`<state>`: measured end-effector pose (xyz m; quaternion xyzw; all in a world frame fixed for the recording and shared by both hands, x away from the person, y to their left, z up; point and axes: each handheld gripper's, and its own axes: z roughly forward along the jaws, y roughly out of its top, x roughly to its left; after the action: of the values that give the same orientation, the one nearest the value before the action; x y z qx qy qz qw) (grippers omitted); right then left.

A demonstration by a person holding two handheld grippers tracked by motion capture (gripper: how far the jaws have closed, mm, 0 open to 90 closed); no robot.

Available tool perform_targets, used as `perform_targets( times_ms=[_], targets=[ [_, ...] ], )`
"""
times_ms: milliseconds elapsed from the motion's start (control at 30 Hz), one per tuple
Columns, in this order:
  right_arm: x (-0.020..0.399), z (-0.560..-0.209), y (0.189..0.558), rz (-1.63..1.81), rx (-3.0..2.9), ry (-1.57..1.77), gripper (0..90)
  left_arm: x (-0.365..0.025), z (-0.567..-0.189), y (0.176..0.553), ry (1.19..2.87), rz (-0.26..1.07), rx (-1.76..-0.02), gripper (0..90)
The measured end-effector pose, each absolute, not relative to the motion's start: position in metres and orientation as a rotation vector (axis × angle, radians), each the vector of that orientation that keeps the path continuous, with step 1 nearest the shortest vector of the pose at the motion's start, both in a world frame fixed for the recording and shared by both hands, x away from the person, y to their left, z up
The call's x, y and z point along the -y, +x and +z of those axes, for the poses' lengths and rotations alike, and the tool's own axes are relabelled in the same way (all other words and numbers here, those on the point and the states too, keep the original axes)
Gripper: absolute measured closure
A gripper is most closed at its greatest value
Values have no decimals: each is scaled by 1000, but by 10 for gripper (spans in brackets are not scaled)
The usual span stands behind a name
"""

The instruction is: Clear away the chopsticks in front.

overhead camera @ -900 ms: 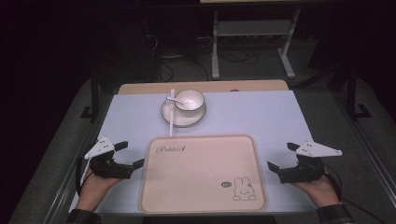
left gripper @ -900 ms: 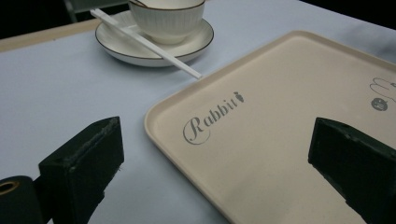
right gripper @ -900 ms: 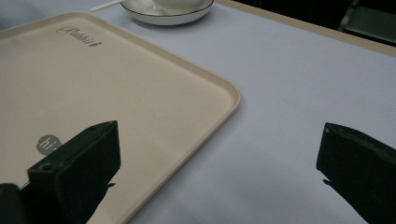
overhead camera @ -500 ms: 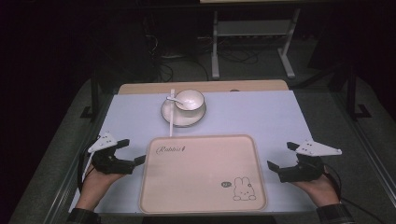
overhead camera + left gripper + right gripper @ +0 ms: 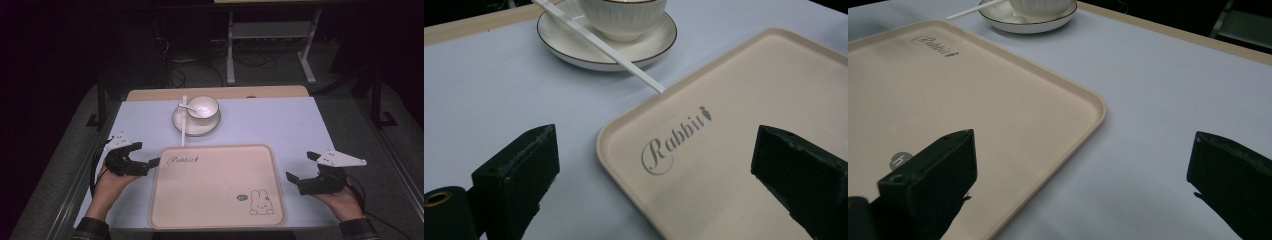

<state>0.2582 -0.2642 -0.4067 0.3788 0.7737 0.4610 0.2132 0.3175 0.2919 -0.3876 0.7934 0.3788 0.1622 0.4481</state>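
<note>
Beige tray (image 5: 217,185) flat on table (image 5: 300,125) between both grippers, left gripper (image 5: 150,164) jaws spread, straddling tray's near-left corner, not touching, right gripper (image 5: 295,179) jaws spread beside tray's right edge, apart, holding nothing

The beige tray (image 5: 744,115) has "Rabbit" in curly script on one corner, nothing else readable.

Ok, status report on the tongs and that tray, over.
Left tongs open, at the tray's left edge. Right tongs open, at its right edge. Tray flat, bare, untouched. Cup on saucer beyond it, chopstick tip reaching the rim.
</note>
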Motion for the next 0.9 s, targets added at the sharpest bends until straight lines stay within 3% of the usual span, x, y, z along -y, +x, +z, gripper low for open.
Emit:
perform_targets(
  times_ms=[900],
  targets=[
    [267,-404,257,1289,-2123,1059,0,-241,-381,402,1997,444,-988,65]
  ],
)
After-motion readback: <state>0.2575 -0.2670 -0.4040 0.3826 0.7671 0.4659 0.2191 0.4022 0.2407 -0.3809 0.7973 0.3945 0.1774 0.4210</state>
